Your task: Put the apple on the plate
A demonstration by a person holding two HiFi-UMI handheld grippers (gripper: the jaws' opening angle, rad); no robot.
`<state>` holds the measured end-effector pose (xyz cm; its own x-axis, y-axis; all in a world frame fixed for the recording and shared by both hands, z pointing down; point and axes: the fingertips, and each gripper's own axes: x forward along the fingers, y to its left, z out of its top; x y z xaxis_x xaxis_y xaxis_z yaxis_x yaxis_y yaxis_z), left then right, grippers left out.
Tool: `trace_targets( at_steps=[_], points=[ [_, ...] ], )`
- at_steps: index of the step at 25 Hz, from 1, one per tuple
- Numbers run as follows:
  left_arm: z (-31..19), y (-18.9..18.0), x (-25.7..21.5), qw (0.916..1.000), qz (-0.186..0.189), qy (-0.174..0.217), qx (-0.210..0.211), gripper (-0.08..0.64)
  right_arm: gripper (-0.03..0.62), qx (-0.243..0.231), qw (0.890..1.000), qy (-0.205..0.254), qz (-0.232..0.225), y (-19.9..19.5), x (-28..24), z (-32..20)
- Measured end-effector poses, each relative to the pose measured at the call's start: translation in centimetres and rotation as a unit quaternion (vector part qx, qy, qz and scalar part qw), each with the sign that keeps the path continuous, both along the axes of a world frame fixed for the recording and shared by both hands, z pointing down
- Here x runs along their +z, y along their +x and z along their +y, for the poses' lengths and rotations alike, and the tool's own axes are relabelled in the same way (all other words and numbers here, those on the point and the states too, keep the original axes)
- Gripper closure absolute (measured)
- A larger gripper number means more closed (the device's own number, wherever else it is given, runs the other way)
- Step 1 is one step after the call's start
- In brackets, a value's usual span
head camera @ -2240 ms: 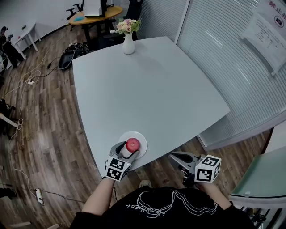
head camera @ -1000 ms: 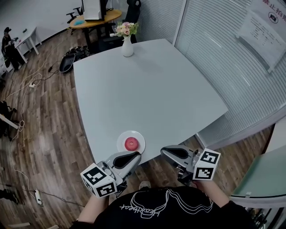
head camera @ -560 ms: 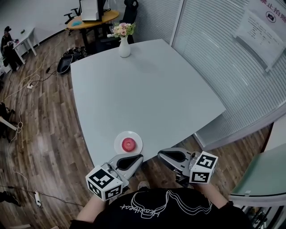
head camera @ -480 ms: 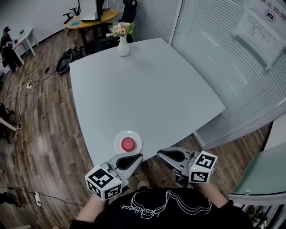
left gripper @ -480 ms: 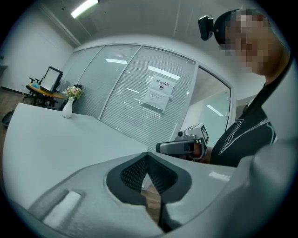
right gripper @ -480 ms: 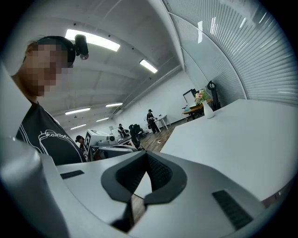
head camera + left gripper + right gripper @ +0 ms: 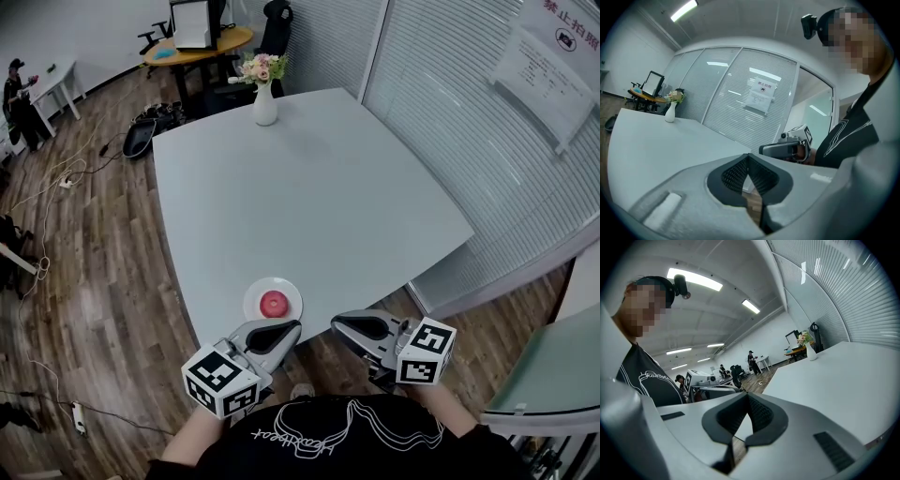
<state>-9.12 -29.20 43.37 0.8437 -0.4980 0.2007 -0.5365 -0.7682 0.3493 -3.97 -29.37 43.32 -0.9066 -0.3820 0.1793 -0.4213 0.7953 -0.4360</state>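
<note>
Though once in fingers (image 7: 274,331), apple (image 7: 273,302) on plate (image 7: 292,292)

Apple (image 7: 274,302) on plate (image 7: 288,291)

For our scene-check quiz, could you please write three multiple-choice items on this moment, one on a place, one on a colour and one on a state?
1. Where is the apple? A. in a basket B. on the plate C. in a drawer
2. What colour is the vase? A. white B. black C. green
3. How is the left claw? A. open wide B. shut on a cup C. shut, empty
Answers: 1 B, it sits at the plate's middle; 2 A, its body under the flowers is white; 3 C, its pads meet with nothing between them.
</note>
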Motion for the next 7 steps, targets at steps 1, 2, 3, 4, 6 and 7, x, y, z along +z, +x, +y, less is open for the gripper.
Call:
trace_targets(
  at_steps=[1, 2, 3, 4, 6, 7],
  points=[
    [-0.09, -0.08, -0.03, 1.0, -0.006, 0.004, -0.003, 0.546, 0.584, -0.002, 1.0, -0.003, -0.005, -0.1, -0.07, 0.04],
    [-0.21, -0.14, -0.07, 0.9999, -0.012, 0.007, -0.005, 0.546, 0.584, -0.004, 1.0, -0.006, -0.01, -0.2, -0.15, 0.04],
    [-0.33, -0.19, -0.1, 0.9998, -0.017, 0.011, -0.007, 0.546, 0.584, -0.005, 1.0, -0.008, -0.013, -0.3, -0.19, 0.0],
    [-0.45, -0.24, -0.14, 0.9996, -0.022, 0.014, -0.009, 0.546, 0.584, -0.006, 1.0, -0.009, -0.013, -0.4, -0.17, -0.06],
    [-0.66, -0.33, -0.22, 0.9994, -0.027, 0.018, -0.012, 0.546, 0.584, -0.007, 1.0, -0.007, -0.006, -0.59, 0.01, -0.23],
    [-0.76, -0.37, -0.26, 0.9993, -0.028, 0.02, -0.012, 0.546, 0.584, -0.007, 1.0, -0.006, -0.002, -0.68, 0.12, -0.31]
  ],
)
